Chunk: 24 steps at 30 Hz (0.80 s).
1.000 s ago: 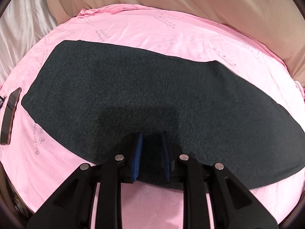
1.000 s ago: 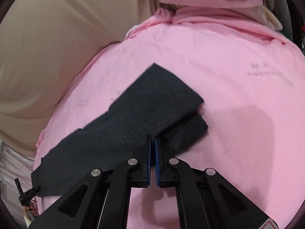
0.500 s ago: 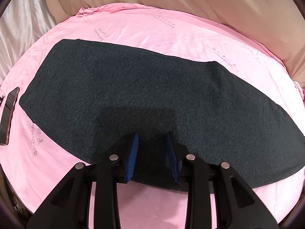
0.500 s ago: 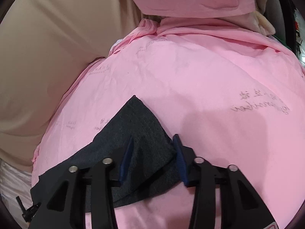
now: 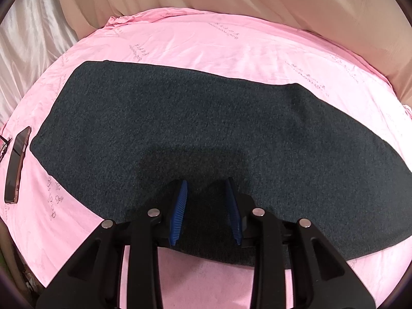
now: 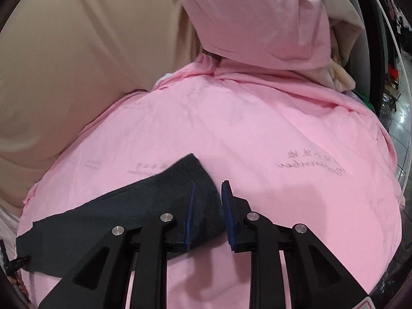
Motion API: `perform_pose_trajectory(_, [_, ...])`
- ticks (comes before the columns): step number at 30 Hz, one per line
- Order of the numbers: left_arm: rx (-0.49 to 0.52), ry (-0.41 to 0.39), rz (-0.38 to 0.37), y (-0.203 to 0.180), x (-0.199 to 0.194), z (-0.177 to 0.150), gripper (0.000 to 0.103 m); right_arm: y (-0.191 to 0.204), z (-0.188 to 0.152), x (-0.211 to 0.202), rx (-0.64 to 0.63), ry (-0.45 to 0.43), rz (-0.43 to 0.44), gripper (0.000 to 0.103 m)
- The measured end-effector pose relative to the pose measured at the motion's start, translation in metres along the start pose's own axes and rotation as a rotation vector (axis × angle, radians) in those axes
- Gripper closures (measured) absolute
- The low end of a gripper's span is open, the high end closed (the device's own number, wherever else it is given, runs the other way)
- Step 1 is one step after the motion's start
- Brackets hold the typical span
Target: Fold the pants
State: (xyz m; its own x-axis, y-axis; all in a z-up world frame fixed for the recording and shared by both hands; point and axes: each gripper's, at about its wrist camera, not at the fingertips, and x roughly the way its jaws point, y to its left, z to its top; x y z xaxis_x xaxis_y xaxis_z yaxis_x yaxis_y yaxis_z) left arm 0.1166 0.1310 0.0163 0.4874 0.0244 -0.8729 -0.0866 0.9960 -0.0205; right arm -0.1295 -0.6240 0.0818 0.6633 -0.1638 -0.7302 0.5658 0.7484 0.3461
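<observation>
**Dark pants laid flat on pink sheet, both grippers parted above them**

One pair of dark pants (image 5: 195, 139) was seen spread flat as a long band across the pink bed sheet (image 5: 206, 41). Along the far edge of the pants a wide strip of bare sheet was left free, bounded by beige drapery (image 5: 283, 0). On the near side a narrower strip of sheet was left between the hem edge and the camera. One phone (image 5: 16, 164) was seen lying on the sheet just beside the pants' left end, apart from the cloth.

The left gripper (image 5: 206, 190) was held over the near edge of the pants; its jaws had just been opened and stood apart, with cloth below them but not pinched by the blue pads (image 5: 180, 206).

In the right wrist view, the corner of the pants (image 6: 190, 177) was seen ending on the sheet, with much open pink sheet (image 6: 283, 128) to its right and beyond it. The right gripper (image 6: 207, 188) had just been opened; its jaws stood apart over that corner, nothing clamped. One pink pillow (image 6: 257, 18) was seen at the far end.
</observation>
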Motion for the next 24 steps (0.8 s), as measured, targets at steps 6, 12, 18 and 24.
perform_pose_trajectory(6, [-0.098,-0.091,0.015,0.039,-0.024,0.013,0.072,0.009,-0.011,0.030,0.003,0.072,-0.080,0.079])
perform_pose_trajectory(12, [-0.223,-0.162,0.146,0.135,-0.059,0.029,0.064,0.076,-0.017,0.007,-0.096,0.025,0.011,0.079])
perform_pose_trajectory(18, [-0.379,-0.033,0.098,0.202,-0.016,0.019,0.066,0.162,-0.048,0.019,-0.197,0.073,0.127,0.069])
perform_pose_trajectory(24, [-0.394,-0.046,0.087,0.213,0.003,0.028,0.067,0.234,-0.067,0.049,-0.261,0.164,0.225,0.069])
